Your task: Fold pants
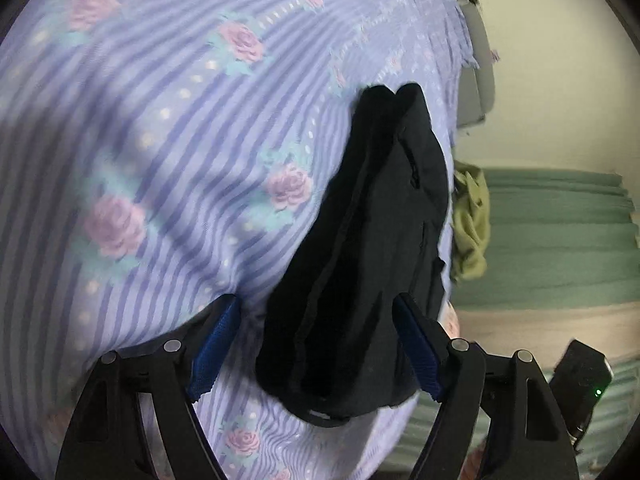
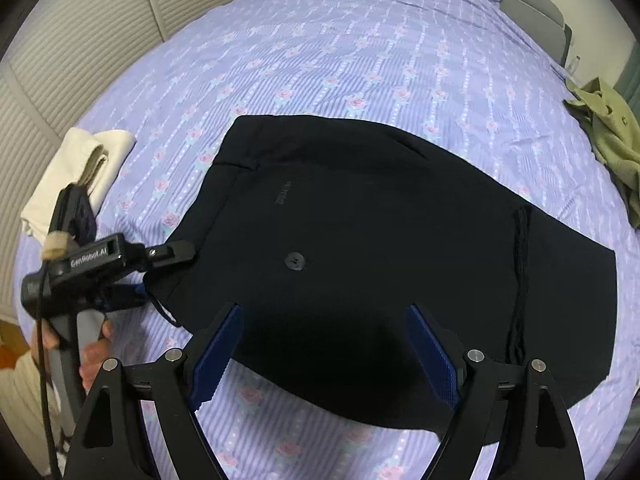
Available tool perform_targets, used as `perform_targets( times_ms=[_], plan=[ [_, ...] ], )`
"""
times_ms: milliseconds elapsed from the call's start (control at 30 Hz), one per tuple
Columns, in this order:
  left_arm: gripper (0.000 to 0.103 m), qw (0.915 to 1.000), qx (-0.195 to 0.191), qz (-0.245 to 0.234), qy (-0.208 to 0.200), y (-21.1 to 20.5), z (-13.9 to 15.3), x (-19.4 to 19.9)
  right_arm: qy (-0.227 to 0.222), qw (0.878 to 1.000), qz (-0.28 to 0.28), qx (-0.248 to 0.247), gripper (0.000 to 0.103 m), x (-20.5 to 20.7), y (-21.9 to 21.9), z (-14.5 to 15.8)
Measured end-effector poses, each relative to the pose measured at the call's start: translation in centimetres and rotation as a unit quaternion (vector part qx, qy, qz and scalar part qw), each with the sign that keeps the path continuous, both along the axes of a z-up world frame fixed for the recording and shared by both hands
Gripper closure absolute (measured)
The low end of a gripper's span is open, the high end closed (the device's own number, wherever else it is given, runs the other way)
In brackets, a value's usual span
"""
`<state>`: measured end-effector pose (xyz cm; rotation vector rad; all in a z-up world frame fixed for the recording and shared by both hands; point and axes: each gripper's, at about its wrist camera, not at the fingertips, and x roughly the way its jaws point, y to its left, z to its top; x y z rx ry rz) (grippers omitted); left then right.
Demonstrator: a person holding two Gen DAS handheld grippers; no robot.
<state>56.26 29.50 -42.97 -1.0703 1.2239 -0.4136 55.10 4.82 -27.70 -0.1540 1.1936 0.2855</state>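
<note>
Black smooth pants [image 2: 360,240], flat trapezoid

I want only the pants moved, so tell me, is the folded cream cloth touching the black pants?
Apart. The right wrist view shows a strip of purple bedsheet between the cream cloth and the black pants.
</note>
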Motion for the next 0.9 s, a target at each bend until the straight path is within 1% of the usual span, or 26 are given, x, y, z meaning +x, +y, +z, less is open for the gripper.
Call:
perform_targets(
  times_ms=[33,67,133,167,233,267,300,367,400,433,467,500,567,633,667,700,733,833,867,900],
  plan=[
    [0.040,0.9999,-0.002,-0.012,-0.006,0.1,0.2,0.3,0.001,1.000,0.001,0.003,0.019,0.1,0.3,-0.1],
    [0.049,0.9995,0.005,-0.030,-0.009,-0.1,0.7,0.7,0.001,1.000,0.001,0.009,0.019,0.3,0.6,-0.1],
    [0.052,0.9984,0.008,-0.052,-0.021,-0.4,1.5,0.7,-0.002,1.000,0.002,0.017,0.019,0.4,0.9,0.0],
    [0.054,0.9969,-0.006,-0.068,-0.040,-0.7,2.3,0.6,-0.003,1.000,0.002,0.017,0.019,0.6,1.0,0.0],
    [0.055,0.9946,-0.035,-0.079,-0.059,-0.9,3.4,0.6,-0.004,1.000,0.001,0.017,0.019,0.7,0.9,0.2],
    [0.054,0.9938,-0.034,-0.081,-0.069,-1.0,4.0,0.7,-0.005,1.000,-0.001,0.017,0.019,0.8,0.8,0.3],
    [0.054,0.9935,-0.024,-0.086,-0.071,-1.2,4.1,1.0,-0.005,1.000,-0.003,0.017,0.019,0.8,0.6,0.4],
    [0.054,0.9943,-0.008,-0.095,-0.049,-1.5,3.3,2.0,-0.005,1.000,-0.008,0.014,0.019,1.0,0.3,0.4],
    [0.055,0.9953,0.000,-0.091,-0.033,-1.7,2.5,2.9,-0.004,1.000,-0.009,0.012,0.019,1.0,0.2,0.4],
    [0.055,0.9963,0.001,-0.083,-0.019,-1.7,1.7,3.5,-0.003,1.000,-0.010,0.009,0.019,1.2,0.1,0.4],
    [0.055,0.9971,-0.007,-0.076,-0.002,-2.0,0.7,4.4,-0.005,1.000,-0.012,0.005,0.019,1.2,0.0,0.4],
    [0.055,0.9971,-0.012,-0.075,0.005,-2.3,0.2,5.0,-0.007,1.000,-0.014,-0.001,0.019,1.2,0.0,0.5],
    [0.054,0.9967,-0.003,-0.081,0.005,-3.2,0.1,6.0,-0.008,1.000,-0.012,-0.006,0.019,1.4,0.1,0.4],
    [0.055,0.9967,-0.005,-0.081,0.006,-3.4,0.2,6.2,-0.012,1.000,-0.011,-0.006,0.019,1.4,0.1,0.5],
    [0.059,0.9970,-0.006,-0.077,0.009,-3.2,0.2,6.0,-0.014,1.000,-0.013,-0.006,0.019,1.5,0.0,0.6],
    [0.071,0.9970,-0.004,-0.078,0.004,-3.2,0.5,5.9,-0.015,1.000,-0.015,-0.006,0.019,1.6,-0.1,0.6],
    [0.073,0.9967,0.003,-0.081,-0.003,-3.1,0.9,5.6,-0.015,1.000,-0.016,-0.005,0.019,1.7,-0.2,0.6],
    [0.080,0.9938,0.051,-0.091,-0.039,-3.8,3.9,4.9,-0.018,1.000,-0.025,0.006,0.019,2.0,-0.9,1.1],
    [0.085,0.9922,0.058,-0.093,-0.060,-4.2,5.6,4.5,-0.021,0.999,-0.029,0.009,0.019,2.0,-1.4,1.5],
    [0.086,0.9914,0.055,-0.091,-0.075,-4.4,6.7,4.3,-0.023,0.999,-0.031,0.012,0.019,2.0,-1.8,1.8]
  ],
)
